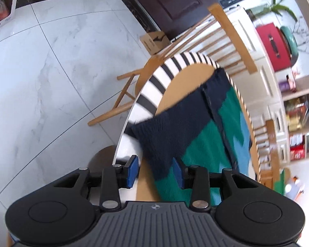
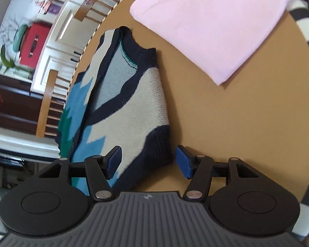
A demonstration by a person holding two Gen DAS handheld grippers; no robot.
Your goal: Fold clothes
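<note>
A knit sweater vest in navy, green, blue and cream lies on the round tan table. In the left wrist view its navy and green hem end lies between the open jaws of my left gripper. In the right wrist view its V-neck and cream shoulder end lies flat, with the navy armhole edge between the open jaws of my right gripper. Neither gripper pinches the cloth. A folded pink garment lies farther back on the table.
The table has a black-and-white striped rim. Wooden chairs stand around it on a white tiled floor. A cardboard box and white shelves stand beyond.
</note>
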